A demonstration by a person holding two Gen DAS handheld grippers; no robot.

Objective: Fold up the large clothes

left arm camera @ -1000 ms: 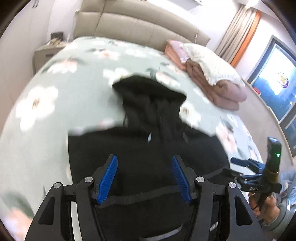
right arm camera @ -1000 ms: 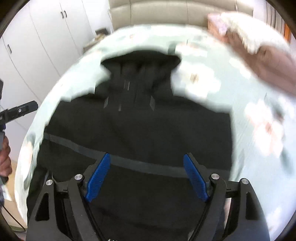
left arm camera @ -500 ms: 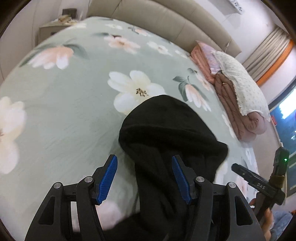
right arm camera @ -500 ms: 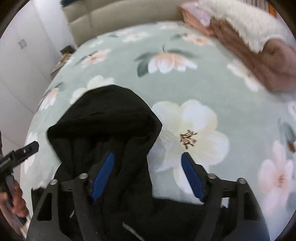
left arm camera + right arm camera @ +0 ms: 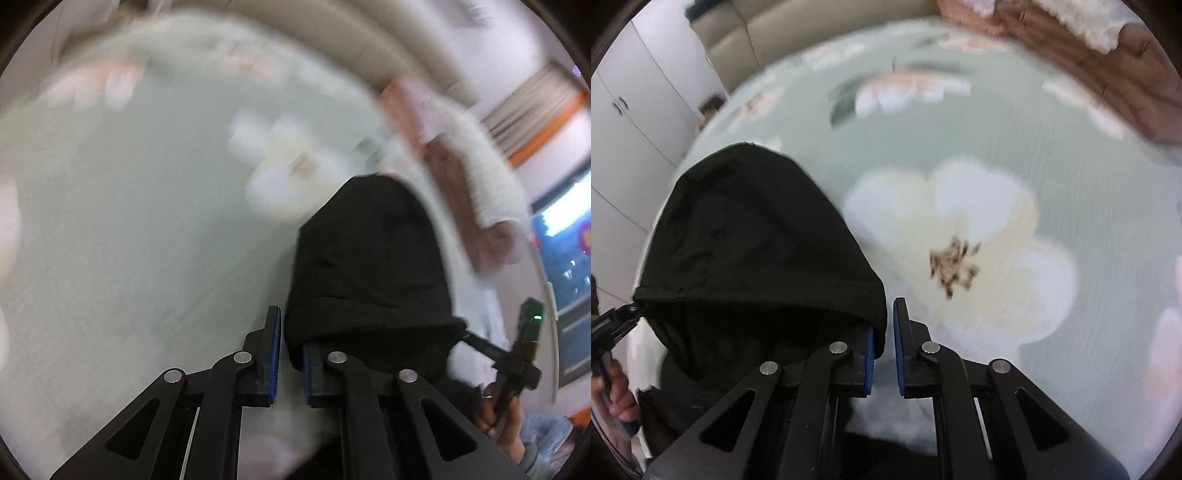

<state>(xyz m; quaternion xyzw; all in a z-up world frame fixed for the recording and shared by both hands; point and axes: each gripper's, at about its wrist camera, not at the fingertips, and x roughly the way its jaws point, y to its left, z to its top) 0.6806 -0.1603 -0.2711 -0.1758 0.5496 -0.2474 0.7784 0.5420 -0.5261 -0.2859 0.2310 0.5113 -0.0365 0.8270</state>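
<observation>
- Both grippers pinch the black hood (image 5: 753,236) of a garment lying on the floral bed (image 5: 1052,155).
- Left gripper (image 5: 289,354) and right gripper (image 5: 883,350), nearly closed, clamp opposite hood edges.
- Best practice, by judgement: lift evenly, fold the hood flat toward the bed's near edge.

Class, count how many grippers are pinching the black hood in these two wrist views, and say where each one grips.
2. The left gripper pinches the black hood at its left edge; the right gripper pinches its right edge. Each also shows at the other view's margin.
</observation>
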